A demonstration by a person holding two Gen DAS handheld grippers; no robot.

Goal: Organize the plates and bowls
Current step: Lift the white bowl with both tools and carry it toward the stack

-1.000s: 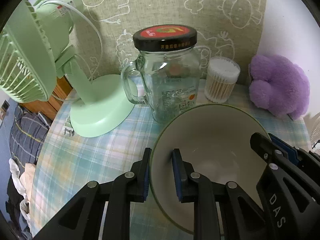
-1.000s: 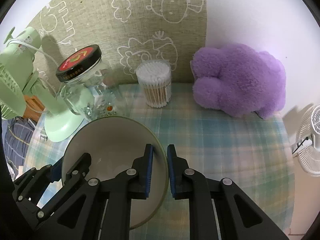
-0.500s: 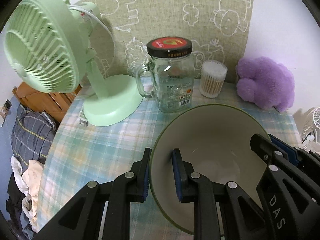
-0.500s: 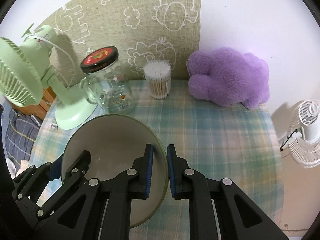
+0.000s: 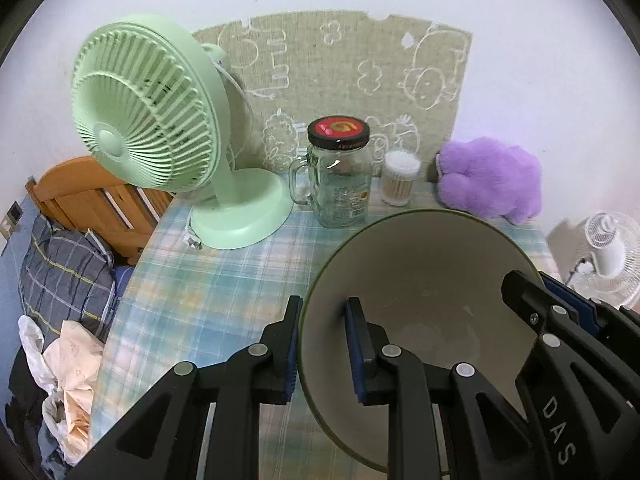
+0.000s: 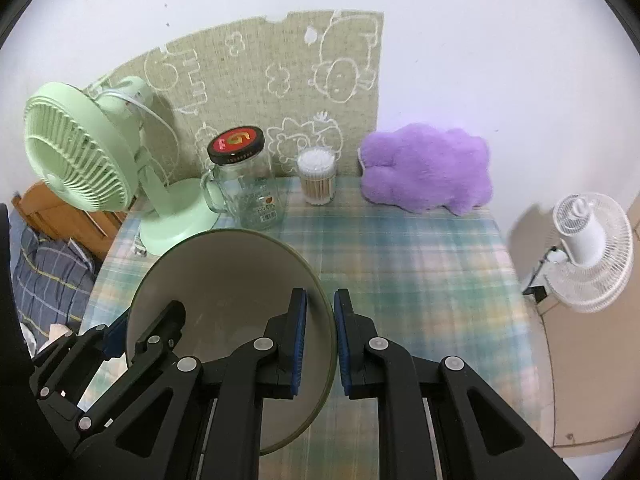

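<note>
We hold one bowl [image 5: 420, 280] by its rim, left tongs [image 5: 322, 344] clamped at nine o'clock, right tongs [image 6: 320, 328] at three o'clock, above the desk [image 6: 400, 272]. No plates or stack are visible; placing it remains.

The bowl [image 6: 224, 280] is seen clamped at its rim by the right gripper [image 6: 320, 320], at six o'clock, one finger inside and one outside. Its opposite rim is gripped by the left gripper [image 6: 120, 332] at eight o'clock. The bowl is held above a checked worktop [image 6: 420, 272]. Along the far edge, from ten to one o'clock, a green fan [image 6: 80, 160], a lidded glass jar [image 6: 248, 184], a tub of cotton swabs [image 6: 317, 178] and a purple plush toy [image 6: 428, 174] are lined up. A white fan [image 6: 588, 248] is seen at three o'clock, beyond the worktop.
</note>
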